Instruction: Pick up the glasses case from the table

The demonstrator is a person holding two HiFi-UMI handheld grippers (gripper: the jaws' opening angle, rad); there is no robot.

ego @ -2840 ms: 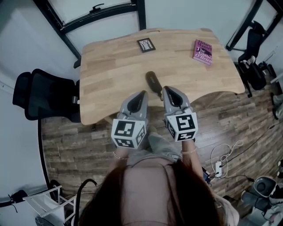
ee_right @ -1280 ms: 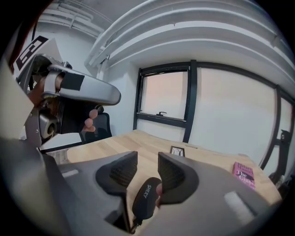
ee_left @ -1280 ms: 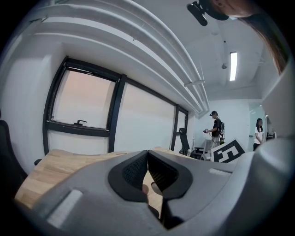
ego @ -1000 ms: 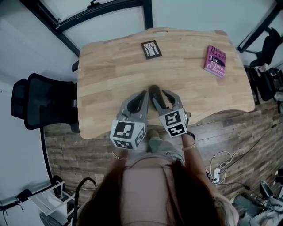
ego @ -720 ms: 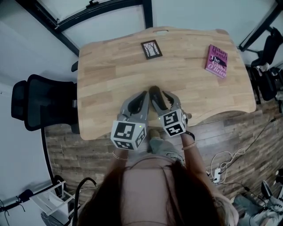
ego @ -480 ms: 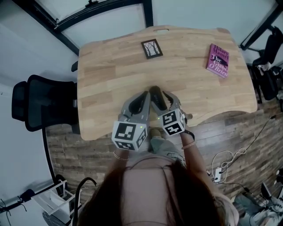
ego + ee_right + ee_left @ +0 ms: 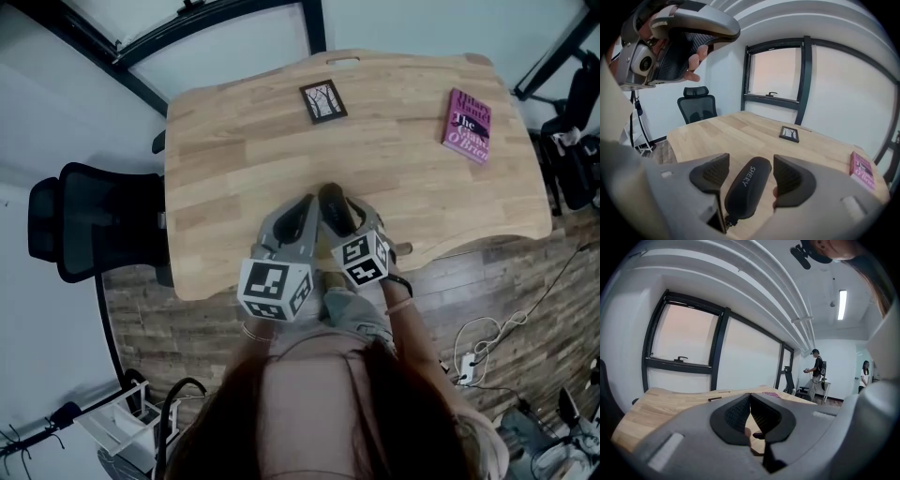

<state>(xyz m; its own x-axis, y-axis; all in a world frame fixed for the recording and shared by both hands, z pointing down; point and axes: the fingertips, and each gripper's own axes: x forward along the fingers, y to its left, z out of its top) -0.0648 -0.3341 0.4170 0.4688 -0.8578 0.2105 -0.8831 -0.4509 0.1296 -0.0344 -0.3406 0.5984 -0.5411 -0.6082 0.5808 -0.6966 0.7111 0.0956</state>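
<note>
The glasses case point(image 7: 330, 202), dark and oblong with white lettering, lies on the wooden table point(image 7: 234, 159) near its front edge. My right gripper point(image 7: 345, 208) points down over it. In the right gripper view the case point(image 7: 747, 187) sits lengthwise between the two pads, with a thin gap on each side. The right gripper point(image 7: 751, 160) is opening its jaws and its pads do not press the case. My left gripper point(image 7: 305, 201) hangs just left of the case, apart from it. The left gripper point(image 7: 750, 395) has its tips together with nothing between them.
A small framed picture point(image 7: 323, 100) lies at the table's far middle and a pink book point(image 7: 469, 125) at its far right. A black office chair point(image 7: 84, 220) stands left of the table. Two people stand far off at the right in the left gripper view.
My right gripper has sunk toward the table, and its jaws have spread wider around the case. The left gripper has hardly moved.
</note>
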